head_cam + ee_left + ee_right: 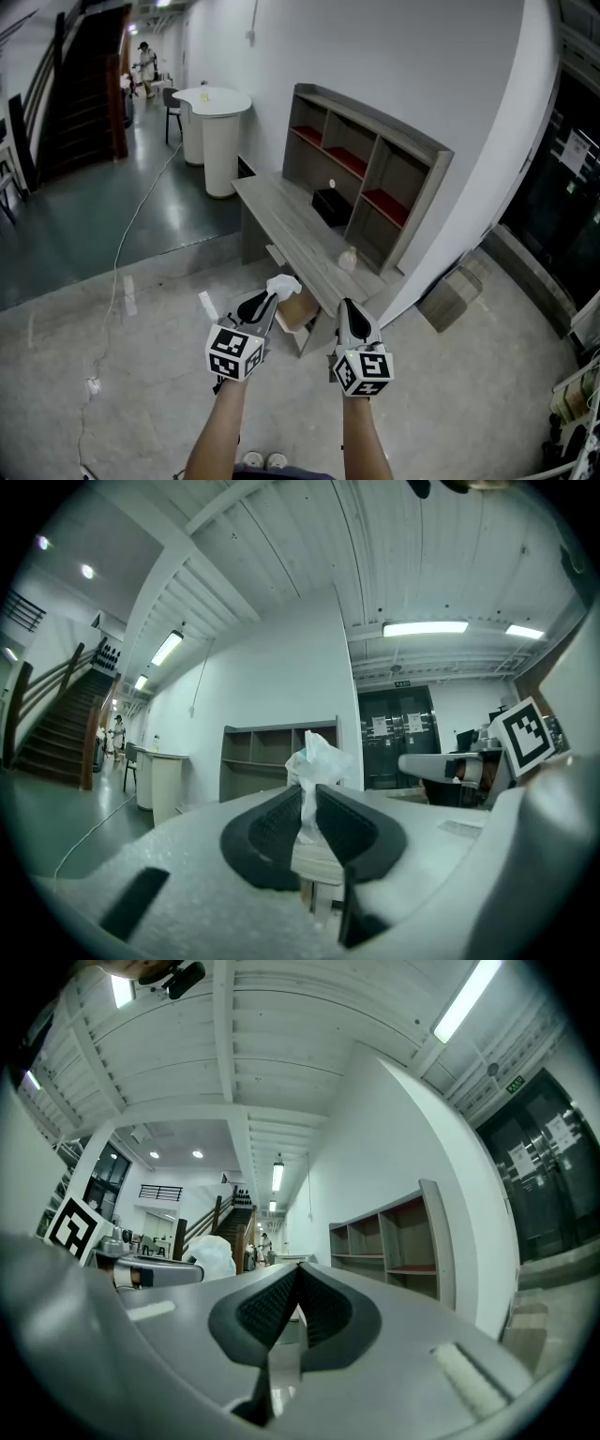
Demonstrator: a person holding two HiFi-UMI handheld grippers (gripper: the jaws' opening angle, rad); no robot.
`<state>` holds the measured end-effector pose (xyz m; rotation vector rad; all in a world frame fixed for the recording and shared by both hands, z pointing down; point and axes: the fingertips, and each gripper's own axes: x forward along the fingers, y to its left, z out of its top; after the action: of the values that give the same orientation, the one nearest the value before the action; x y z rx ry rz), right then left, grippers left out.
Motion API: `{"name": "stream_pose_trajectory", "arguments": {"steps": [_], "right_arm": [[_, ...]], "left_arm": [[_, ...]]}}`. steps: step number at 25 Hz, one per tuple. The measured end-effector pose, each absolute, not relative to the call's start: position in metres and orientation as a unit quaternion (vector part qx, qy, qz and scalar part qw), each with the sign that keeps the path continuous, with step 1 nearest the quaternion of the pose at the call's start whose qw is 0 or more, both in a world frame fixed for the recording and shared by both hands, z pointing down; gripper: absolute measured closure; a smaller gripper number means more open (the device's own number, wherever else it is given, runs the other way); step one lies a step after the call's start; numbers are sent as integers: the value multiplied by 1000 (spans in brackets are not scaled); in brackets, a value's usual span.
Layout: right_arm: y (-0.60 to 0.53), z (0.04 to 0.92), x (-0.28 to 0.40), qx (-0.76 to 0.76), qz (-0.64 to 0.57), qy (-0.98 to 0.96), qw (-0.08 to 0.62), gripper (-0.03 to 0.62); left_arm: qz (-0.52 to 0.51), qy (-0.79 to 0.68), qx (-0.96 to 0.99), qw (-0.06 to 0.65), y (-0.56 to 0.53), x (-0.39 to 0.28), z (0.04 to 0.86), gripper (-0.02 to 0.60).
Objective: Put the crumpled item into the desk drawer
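My left gripper (271, 296) is shut on a crumpled white item (282, 285), which sticks up between the dark pads in the left gripper view as a white wad (317, 761). It hangs just above the open desk drawer (298, 314) under the grey desk (286, 220). My right gripper (350, 309) is beside the drawer's right side, jaws shut with nothing between them (295, 1283). From the right gripper view the crumpled item (214, 1258) shows at the left.
A grey shelf unit (366, 173) stands on the desk against the white wall, with a black box (331, 206) and a small bottle (348, 258) on the desktop. A cardboard box (450, 295) sits on the floor at the right. A white round counter (217, 131) stands further back.
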<state>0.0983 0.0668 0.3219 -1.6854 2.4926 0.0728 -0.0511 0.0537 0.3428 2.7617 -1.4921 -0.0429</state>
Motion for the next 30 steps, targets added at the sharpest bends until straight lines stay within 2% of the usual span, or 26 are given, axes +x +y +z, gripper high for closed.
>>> {"name": "stream_pose_trajectory", "arguments": {"steps": [24,30], "right_arm": [[45,365,116,-528,-14,846,71,588],[14,376,108,-520,-15,853,49,588]], "left_arm": [[14,-507,861,19,50,-45,381,529],[12,-522,852,40,20,-59,400,529]]}}
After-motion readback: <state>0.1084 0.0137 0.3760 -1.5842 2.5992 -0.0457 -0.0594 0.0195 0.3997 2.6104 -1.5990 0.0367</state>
